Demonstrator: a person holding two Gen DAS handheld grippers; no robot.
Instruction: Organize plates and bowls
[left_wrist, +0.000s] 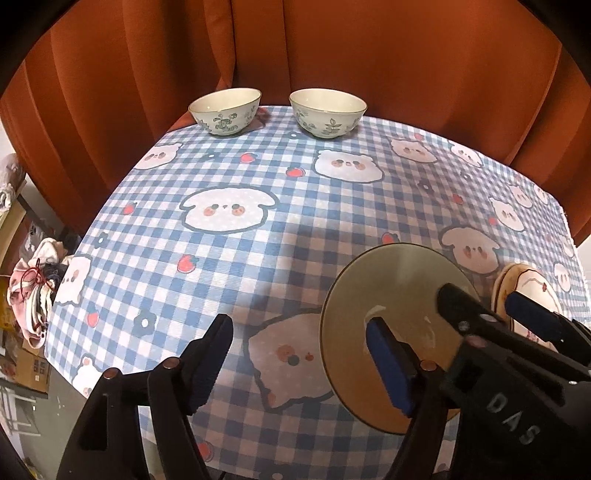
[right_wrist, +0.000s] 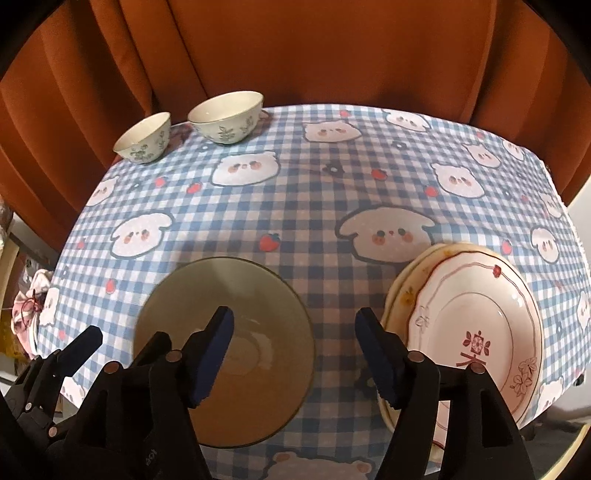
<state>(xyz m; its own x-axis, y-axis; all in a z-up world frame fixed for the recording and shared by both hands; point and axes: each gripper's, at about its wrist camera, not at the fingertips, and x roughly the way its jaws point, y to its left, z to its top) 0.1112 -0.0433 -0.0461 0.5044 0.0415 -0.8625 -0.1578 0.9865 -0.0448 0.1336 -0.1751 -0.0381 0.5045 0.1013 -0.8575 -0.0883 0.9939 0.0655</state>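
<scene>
An olive-green plate (left_wrist: 399, 288) (right_wrist: 229, 295) lies flat on the blue checked tablecloth (left_wrist: 221, 258) (right_wrist: 314, 206) near the front edge. My left gripper (left_wrist: 299, 354) (right_wrist: 118, 347) hovers open over the plate's left rim, and nothing is pressed between its pads. My right gripper (right_wrist: 295, 354) (left_wrist: 495, 310) hovers open between the olive plate and a stack of pink patterned plates (right_wrist: 472, 314) (left_wrist: 528, 284) to the right. Two white bowls with green flowers (left_wrist: 225, 110) (left_wrist: 327, 112) (right_wrist: 144, 138) (right_wrist: 227, 116) stand side by side at the table's far edge.
An orange curtain (left_wrist: 332, 48) hangs right behind the table. Left of the table, lower down, lie a pink cloth bundle (left_wrist: 33, 288) and cardboard boxes (left_wrist: 29, 369). The table's edges curve away at left, right and front.
</scene>
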